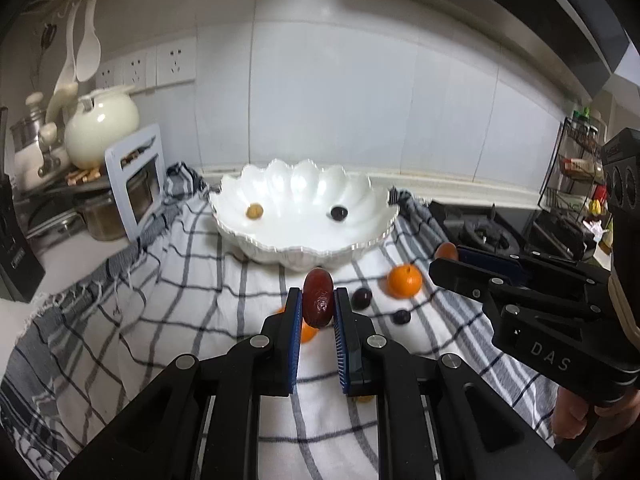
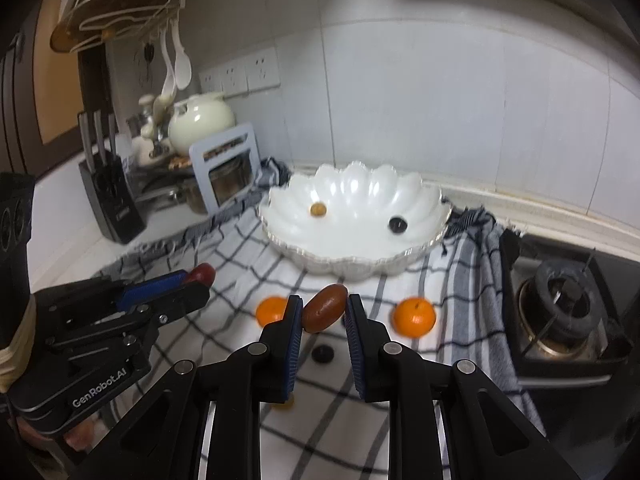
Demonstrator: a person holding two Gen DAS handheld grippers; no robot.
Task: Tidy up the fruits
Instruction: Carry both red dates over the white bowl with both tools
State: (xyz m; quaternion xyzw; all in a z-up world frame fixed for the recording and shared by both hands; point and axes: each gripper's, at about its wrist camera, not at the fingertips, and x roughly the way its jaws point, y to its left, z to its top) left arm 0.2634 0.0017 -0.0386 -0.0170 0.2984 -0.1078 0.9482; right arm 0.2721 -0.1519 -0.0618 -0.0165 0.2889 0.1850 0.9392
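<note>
My left gripper (image 1: 318, 300) is shut on a dark red date (image 1: 318, 297) and holds it above the checked cloth, in front of the white scalloped bowl (image 1: 280, 250). My right gripper (image 2: 323, 312) is shut on a brown date (image 2: 325, 307), also in front of the bowl (image 2: 352, 268). In the bowl lie a small yellow-brown fruit (image 1: 254, 211) and a dark grape (image 1: 339, 213). On the cloth lie an orange (image 1: 404, 281), another orange (image 2: 269, 311) half hidden behind my fingers, and dark grapes (image 1: 361, 299) (image 1: 400, 317).
The checked cloth (image 1: 160, 300) covers the counter. A gas stove burner (image 2: 568, 312) is at the right. A knife block (image 2: 114, 196), a cream teapot (image 1: 102, 128), pots and a grey rack (image 1: 136, 180) stand at the left. A wire shelf (image 1: 572, 172) stands far right.
</note>
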